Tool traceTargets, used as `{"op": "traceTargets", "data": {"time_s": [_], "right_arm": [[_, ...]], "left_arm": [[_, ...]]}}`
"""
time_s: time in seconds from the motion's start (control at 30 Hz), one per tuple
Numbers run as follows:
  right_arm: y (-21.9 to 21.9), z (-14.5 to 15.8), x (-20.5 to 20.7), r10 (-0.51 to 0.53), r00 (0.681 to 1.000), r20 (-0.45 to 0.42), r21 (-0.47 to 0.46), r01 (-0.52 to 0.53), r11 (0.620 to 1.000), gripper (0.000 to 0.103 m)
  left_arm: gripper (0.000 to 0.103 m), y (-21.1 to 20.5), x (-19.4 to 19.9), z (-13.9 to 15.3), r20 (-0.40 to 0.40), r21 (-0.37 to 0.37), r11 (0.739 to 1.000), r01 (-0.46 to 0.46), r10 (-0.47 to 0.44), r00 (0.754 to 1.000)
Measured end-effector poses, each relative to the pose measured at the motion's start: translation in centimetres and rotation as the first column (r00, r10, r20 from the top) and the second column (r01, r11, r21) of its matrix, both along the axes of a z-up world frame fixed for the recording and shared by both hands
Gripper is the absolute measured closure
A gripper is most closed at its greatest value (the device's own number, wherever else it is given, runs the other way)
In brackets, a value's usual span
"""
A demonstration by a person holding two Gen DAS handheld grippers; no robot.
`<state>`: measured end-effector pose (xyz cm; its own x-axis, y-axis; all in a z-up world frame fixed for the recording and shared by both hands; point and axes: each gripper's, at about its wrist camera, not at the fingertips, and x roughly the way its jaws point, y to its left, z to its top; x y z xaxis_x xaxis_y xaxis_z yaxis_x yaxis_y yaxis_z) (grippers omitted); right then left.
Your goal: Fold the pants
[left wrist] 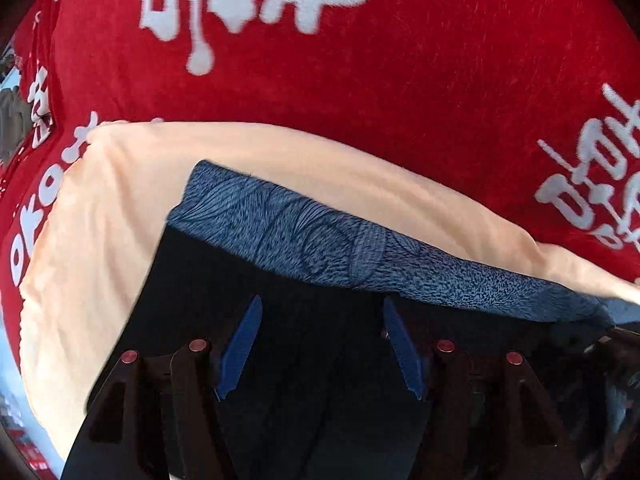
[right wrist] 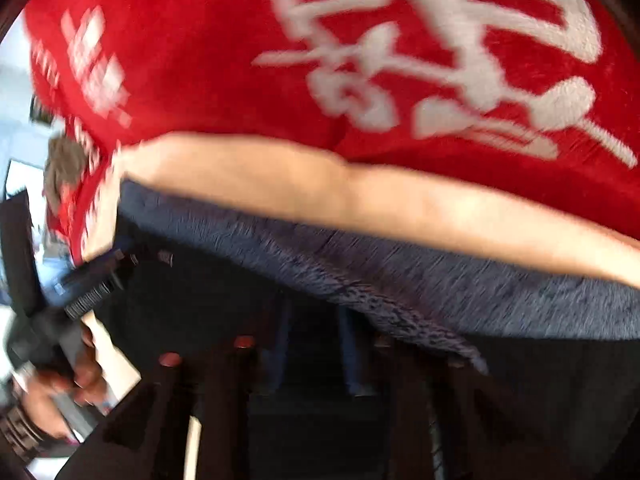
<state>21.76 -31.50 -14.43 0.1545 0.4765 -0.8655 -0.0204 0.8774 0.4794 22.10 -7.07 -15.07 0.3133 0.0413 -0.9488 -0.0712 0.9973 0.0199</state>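
The dark navy pants [left wrist: 248,280] lie flat on a blue patterned towel [left wrist: 360,252], which rests on a peach cloth [left wrist: 120,200]. My left gripper [left wrist: 320,320] hovers just over the pants with its blue fingers [left wrist: 240,344] spread apart and nothing between them. In the blurred right wrist view the pants [right wrist: 208,300] fill the lower middle. My right gripper [right wrist: 316,344] sits low over them; its dark blue fingers [right wrist: 280,344] are faint and stand apart. The left gripper [right wrist: 92,280] and the hand holding it show at the left of that view.
A red blanket with white lettering [left wrist: 360,72] covers the surface beyond the peach cloth and also fills the top of the right wrist view [right wrist: 200,60]. Blurred room background shows at the far left edges.
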Motion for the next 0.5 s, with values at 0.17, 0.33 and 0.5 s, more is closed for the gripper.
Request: {"op": "traceTargets", "data": {"time_s": [0.17,0.33,0.5], "right_arm": [[-5.3,3.7,-2.0,-0.164,0.985,0.053,0.088,0.159,0.983,0.063],[-10.1,5.9,-9.6,-0.26,0.965,-0.007,0.179,0.257,0.95,0.035],[-13.9,5.3,-18.4,-0.353,0.93,-0.097,0.189,0.366,0.911,0.035]], "left_arm": [[0.039,-0.3,-0.4,2.3,-0.04,-0.013,1.0,0.028,-0.029,0.999],[0.039,-4.0,-5.5,5.0,-0.091,-0.029,0.981,0.194,-0.195,0.976],[0.039,-9.5,-10.9,5.2,-0.176,-0.144,0.939,0.312,-0.335,0.926]]}}
